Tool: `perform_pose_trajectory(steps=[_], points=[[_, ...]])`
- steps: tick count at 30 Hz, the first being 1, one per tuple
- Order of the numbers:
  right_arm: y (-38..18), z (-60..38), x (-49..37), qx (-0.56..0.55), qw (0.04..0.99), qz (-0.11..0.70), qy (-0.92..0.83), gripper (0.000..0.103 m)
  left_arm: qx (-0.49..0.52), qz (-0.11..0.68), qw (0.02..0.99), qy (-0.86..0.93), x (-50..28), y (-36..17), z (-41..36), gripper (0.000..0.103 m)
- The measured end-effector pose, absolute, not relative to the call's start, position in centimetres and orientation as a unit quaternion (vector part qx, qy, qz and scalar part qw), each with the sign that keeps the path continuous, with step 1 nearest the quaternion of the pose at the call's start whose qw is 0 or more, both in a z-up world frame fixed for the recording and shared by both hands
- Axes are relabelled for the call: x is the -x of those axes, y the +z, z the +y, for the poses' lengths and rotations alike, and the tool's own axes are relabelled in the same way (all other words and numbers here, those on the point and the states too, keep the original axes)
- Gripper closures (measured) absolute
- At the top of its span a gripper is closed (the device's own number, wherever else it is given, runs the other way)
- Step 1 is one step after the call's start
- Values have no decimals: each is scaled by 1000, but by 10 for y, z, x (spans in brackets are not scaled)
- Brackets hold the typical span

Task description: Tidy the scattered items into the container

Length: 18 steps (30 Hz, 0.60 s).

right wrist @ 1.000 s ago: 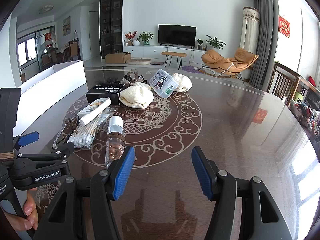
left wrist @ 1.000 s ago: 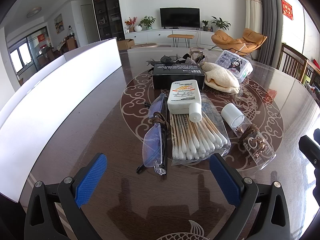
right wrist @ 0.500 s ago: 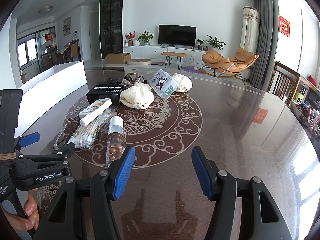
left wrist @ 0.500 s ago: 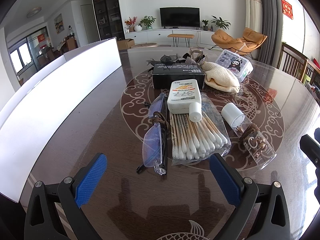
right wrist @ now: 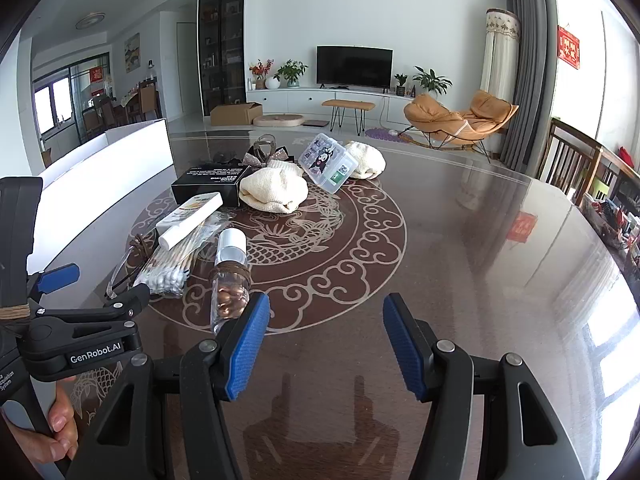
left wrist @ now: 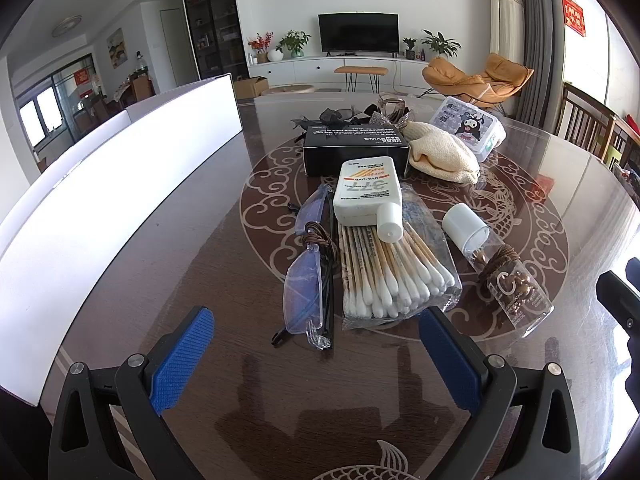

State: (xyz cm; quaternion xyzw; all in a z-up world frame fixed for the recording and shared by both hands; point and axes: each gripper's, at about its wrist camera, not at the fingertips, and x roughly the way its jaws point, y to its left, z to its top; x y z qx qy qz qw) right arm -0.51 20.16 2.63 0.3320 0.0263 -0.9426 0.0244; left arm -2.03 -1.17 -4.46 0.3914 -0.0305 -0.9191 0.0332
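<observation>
Glasses [left wrist: 308, 280] left of swabs [left wrist: 394, 276] — touching

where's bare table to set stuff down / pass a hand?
Free: the tabletop right of the clear box, out toward the chairs; also the strip between the white container and the glasses. Crowded: the line from cotton swabs and capsule bottle back to the black box.

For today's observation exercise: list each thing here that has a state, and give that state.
left gripper: open, empty
right gripper: open, empty
sunscreen bottle: capped, lying on the swabs
cotton swabs: bagged, lying flat
glasses: folded
clear bottle: capped, on its side
black box: closed
</observation>
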Motion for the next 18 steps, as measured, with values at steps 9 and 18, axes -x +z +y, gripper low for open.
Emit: perform_pose_trajectory(steps=[9, 18], points=[[26, 202, 5, -332, 24, 26, -943, 43, -392, -30, 33, -919, 20, -44, -11, 0], [26, 203, 5, -333, 25, 25, -942, 43, -392, -30, 33, -919, 21, -44, -11, 0]])
